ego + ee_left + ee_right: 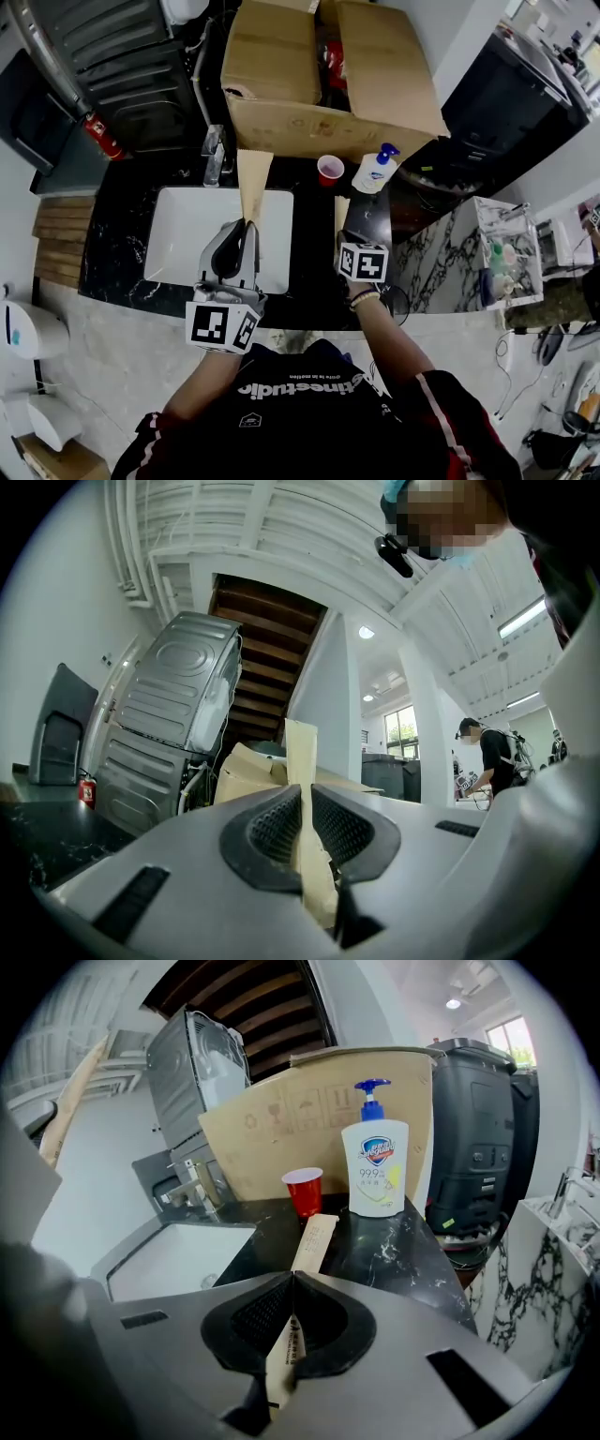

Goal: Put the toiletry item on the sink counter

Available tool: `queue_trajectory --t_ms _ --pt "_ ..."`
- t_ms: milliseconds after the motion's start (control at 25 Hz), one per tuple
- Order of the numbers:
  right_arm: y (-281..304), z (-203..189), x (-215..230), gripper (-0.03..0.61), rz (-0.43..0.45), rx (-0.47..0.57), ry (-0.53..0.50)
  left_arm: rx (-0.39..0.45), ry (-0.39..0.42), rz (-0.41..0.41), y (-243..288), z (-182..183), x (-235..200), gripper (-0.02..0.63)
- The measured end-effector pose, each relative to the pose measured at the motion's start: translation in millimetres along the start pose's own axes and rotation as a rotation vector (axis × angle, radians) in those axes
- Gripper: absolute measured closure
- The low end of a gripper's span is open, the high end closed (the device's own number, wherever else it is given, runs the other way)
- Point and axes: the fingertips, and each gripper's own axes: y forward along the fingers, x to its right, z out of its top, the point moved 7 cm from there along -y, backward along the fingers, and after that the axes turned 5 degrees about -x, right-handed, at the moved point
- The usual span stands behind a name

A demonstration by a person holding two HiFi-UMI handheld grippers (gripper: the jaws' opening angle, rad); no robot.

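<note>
Your right gripper (291,1321) pinches a paper packet (314,1241), tip over the black counter (394,1251); left gripper (302,827) clamps a paper strip (302,752) over the sink (187,234). Red cup (304,1191), soap bottle (375,1166) and cardboard box (328,84) stand ahead.

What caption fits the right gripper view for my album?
Right tool pinches a tan paper packet, pointing at the red cup and soap bottle.
</note>
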Motion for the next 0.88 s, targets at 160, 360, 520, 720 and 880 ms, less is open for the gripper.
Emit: queue_trajectory --t_ms 160,360,520,720,880 --pt "7.4 -5.4 6.1 0.538 -0.03 -0.032 -0.004 0.0 0.006 -0.007 1.0 1.4 -2.7 0.57" --pt "11.3 -9.9 8.0 0.537 -0.04 -0.05 -0.022 0.001 0.003 -0.009 1.9 2.6 -4.9 0.569" --pt "14.6 -10.5 5.0 0.535 -0.044 -0.059 -0.032 0.0 -0.002 -0.008 2.4 2.0 -6.1 0.569" --pt "16.8 -13.7 6.4 0.518 -0.048 -0.062 -0.006 0.007 0.004 -0.012 1.7 4.3 -4.4 0.569" --pt "16.7 -15.3 8.8 0.498 -0.055 -0.068 0.003 0.009 0.01 -0.013 1.5 6.1 -3.2 0.57"
